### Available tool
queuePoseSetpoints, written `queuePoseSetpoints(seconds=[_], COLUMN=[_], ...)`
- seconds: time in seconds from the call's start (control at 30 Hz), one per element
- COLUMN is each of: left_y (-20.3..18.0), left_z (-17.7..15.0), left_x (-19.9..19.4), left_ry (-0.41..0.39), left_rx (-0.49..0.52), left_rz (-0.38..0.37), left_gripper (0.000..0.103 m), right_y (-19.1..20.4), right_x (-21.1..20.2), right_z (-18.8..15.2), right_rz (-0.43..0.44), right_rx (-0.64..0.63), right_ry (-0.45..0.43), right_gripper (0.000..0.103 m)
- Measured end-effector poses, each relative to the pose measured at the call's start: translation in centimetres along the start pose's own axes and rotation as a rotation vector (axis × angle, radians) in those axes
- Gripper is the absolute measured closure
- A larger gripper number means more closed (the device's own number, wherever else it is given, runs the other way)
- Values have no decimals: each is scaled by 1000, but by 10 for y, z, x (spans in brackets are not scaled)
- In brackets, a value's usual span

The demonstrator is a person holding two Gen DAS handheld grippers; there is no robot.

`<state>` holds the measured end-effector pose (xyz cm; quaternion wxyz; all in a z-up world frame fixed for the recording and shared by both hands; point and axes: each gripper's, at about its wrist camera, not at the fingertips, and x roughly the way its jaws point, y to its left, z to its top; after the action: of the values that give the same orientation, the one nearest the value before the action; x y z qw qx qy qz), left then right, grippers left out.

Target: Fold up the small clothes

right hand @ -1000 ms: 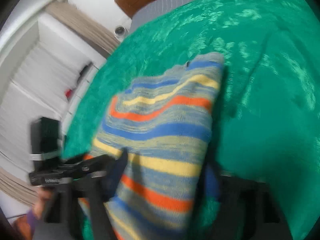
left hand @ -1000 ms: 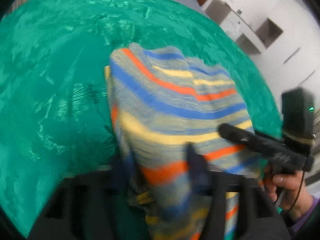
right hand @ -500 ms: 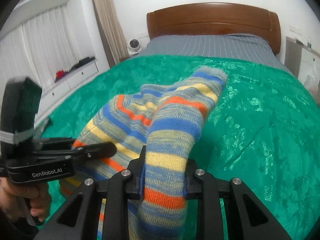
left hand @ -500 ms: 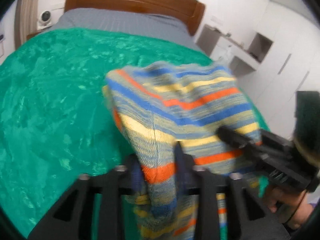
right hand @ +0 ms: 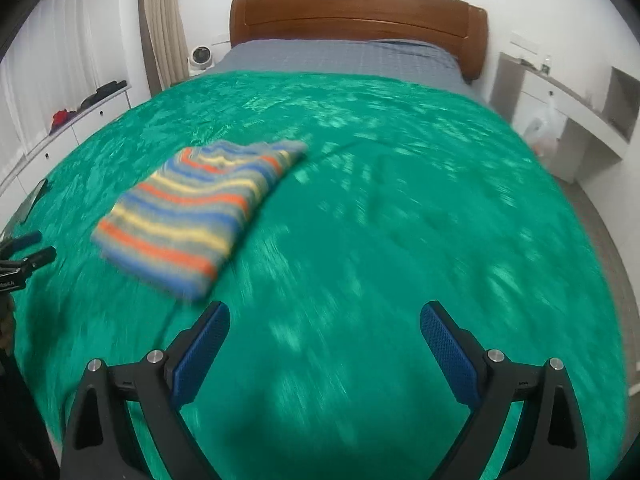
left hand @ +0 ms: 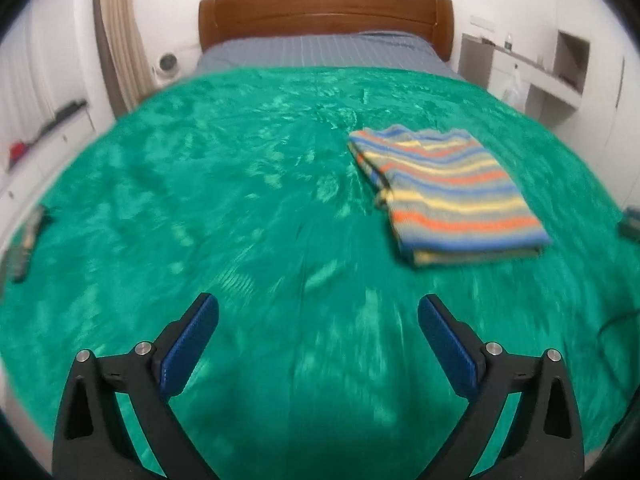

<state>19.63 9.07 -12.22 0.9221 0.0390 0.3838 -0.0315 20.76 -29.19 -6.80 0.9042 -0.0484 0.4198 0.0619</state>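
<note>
A striped knit garment (left hand: 448, 188) in blue, orange, yellow and grey lies folded flat on the green bedspread (left hand: 240, 208), ahead and to the right in the left wrist view. In the right wrist view the garment (right hand: 196, 208) lies ahead and to the left. My left gripper (left hand: 318, 312) is open and empty above the bedspread, well short of the garment. My right gripper (right hand: 324, 318) is open and empty, just right of the garment's near corner. The left gripper's tip (right hand: 28, 248) shows at the right wrist view's left edge.
A wooden headboard (left hand: 324, 12) and grey sheet (left hand: 320, 52) are at the far end. White drawers (right hand: 60, 136) run along the left, a white desk unit (right hand: 580, 108) along the right. A dark object (left hand: 24, 248) lies on the bedspread's left edge.
Both grippers held the striped garment lifted; now both are open and drawn back, and the garment lies folded on the bedspread.
</note>
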Motion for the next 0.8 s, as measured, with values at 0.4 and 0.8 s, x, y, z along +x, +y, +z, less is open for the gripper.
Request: queuePoseSetpoints(seconds=[0.4, 0.8], left_y=[-17, -65], left_z=[9, -2], left_x=[-129, -140], left_ry=[-159, -66], left_rx=[-22, 18], left_rz=[236, 196], left_gripper=[0, 0], right_y=[45, 126], right_x=[-197, -134], right_z=[-29, -46], right_rz=[-167, 70], right_rx=[-417, -101], right_ry=[-89, -69], right_gripper=[2, 2])
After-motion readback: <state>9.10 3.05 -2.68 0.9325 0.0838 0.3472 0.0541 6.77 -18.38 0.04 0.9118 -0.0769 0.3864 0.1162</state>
